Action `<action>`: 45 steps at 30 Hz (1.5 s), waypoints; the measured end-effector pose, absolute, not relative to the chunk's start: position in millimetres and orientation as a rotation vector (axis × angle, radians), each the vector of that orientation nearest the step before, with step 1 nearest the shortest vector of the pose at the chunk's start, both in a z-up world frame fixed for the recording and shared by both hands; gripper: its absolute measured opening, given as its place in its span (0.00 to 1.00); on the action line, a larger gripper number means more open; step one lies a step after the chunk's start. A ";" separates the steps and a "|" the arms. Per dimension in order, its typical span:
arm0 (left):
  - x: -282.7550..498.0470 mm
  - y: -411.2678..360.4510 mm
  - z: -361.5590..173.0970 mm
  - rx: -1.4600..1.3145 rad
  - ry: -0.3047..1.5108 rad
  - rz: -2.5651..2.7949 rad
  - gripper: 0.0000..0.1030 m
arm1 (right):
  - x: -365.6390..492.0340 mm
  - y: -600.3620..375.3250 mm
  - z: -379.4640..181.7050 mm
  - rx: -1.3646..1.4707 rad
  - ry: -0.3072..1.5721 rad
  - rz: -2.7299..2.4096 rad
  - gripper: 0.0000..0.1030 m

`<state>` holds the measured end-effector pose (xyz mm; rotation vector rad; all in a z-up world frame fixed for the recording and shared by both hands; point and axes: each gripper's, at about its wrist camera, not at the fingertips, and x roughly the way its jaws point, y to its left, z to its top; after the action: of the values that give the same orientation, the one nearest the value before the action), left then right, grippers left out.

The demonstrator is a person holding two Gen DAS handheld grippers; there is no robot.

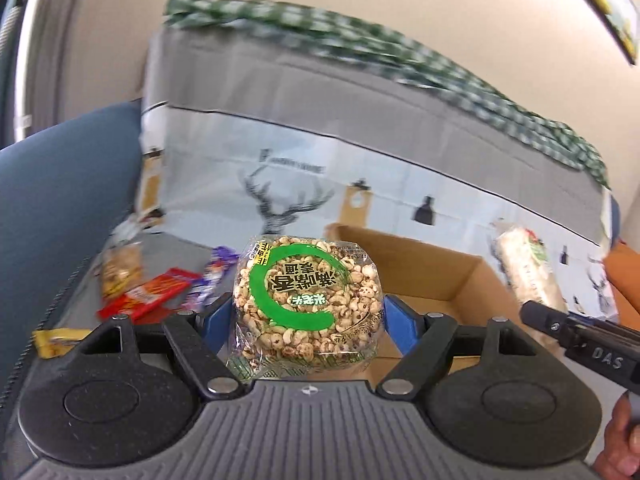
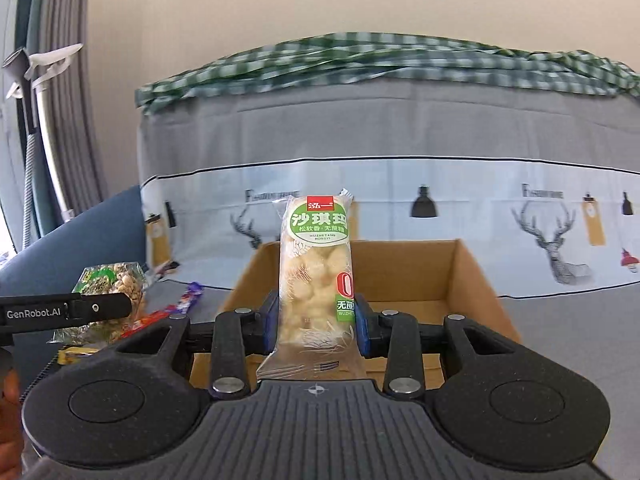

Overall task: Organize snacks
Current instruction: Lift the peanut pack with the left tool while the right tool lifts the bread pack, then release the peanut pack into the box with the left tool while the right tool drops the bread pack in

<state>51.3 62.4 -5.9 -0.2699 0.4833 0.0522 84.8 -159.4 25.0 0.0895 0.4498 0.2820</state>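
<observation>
Now both claws are loaded: the left claw (image 1: 306,312) is spread wide, its blue pads clamping a round puffed-rice cake (image 1: 306,300) in clear wrap, while the right claw (image 2: 316,322) is closed much narrower on a long sachima bar (image 2: 316,280) standing upright. Both are held up in front of the open cardboard box (image 2: 472,276); loose snack packets (image 1: 156,292) lie left of the box on the grey surface.
</observation>
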 end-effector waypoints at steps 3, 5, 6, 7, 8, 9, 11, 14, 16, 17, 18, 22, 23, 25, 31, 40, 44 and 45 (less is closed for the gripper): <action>54.0 45.6 -6.4 -0.258 0.474 0.015 0.80 | 86.0 -174.9 18.7 0.091 0.467 0.250 0.37; 56.6 35.6 -7.6 -0.255 0.476 -0.007 0.80 | 84.3 -184.4 12.9 0.091 0.479 0.231 0.37; 57.9 30.6 -8.6 -0.251 0.478 -0.017 0.80 | 83.8 -188.4 10.3 0.088 0.484 0.221 0.37; 58.9 26.1 -9.8 -0.247 0.480 -0.025 0.80 | 84.9 -192.6 7.9 0.087 0.491 0.210 0.37; 59.6 22.6 -10.9 -0.243 0.481 -0.032 0.80 | 83.4 -196.3 7.1 0.089 0.492 0.205 0.37; 60.7 19.1 -11.8 -0.241 0.482 -0.038 0.80 | 82.9 -199.5 6.6 0.092 0.490 0.202 0.37; 63.1 13.6 -13.3 -0.237 0.483 -0.051 0.80 | 83.7 -204.3 4.8 0.087 0.490 0.192 0.37; 65.0 6.8 -15.0 -0.229 0.481 -0.066 0.80 | 83.5 -211.2 2.2 0.093 0.490 0.181 0.36; 65.5 3.3 -15.9 -0.219 0.478 -0.074 0.80 | 83.9 -213.4 2.0 0.096 0.486 0.178 0.34; 65.4 2.8 -16.4 -0.217 0.476 -0.078 0.80 | 84.3 -214.4 1.4 0.097 0.488 0.181 0.18; 65.4 1.8 -16.6 -0.216 0.474 -0.082 0.80 | 84.8 -215.1 0.7 0.099 0.491 0.183 0.16; 64.4 0.5 -17.0 -0.219 0.470 -0.105 0.80 | 85.7 -213.5 -1.0 0.100 0.500 0.184 0.16; 64.0 0.0 -16.8 -0.224 0.470 -0.124 0.80 | 85.7 -213.1 -0.8 0.098 0.498 0.180 0.16; 62.2 -2.1 -14.9 -0.230 0.460 -0.169 0.81 | 86.1 -212.9 -1.2 0.092 0.499 0.160 0.23; 55.9 -2.7 -10.9 -0.232 0.409 -0.201 0.86 | 93.6 -222.6 -7.0 0.146 0.555 0.097 0.82; 59.1 11.2 -17.6 -0.230 0.407 -0.090 0.86 | 93.9 -238.7 -7.5 0.205 0.504 0.019 0.99; 61.4 18.3 -19.8 -0.249 0.430 -0.065 0.86 | 96.9 -249.7 -16.2 0.245 0.527 0.064 0.99; 62.4 19.2 -20.7 -0.252 0.439 -0.062 0.86 | 97.5 -253.2 -17.6 0.267 0.531 0.075 0.99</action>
<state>62.4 19.2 -20.7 -0.2518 0.4393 -0.0617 97.5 -253.2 -17.6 0.2667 0.5306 0.0753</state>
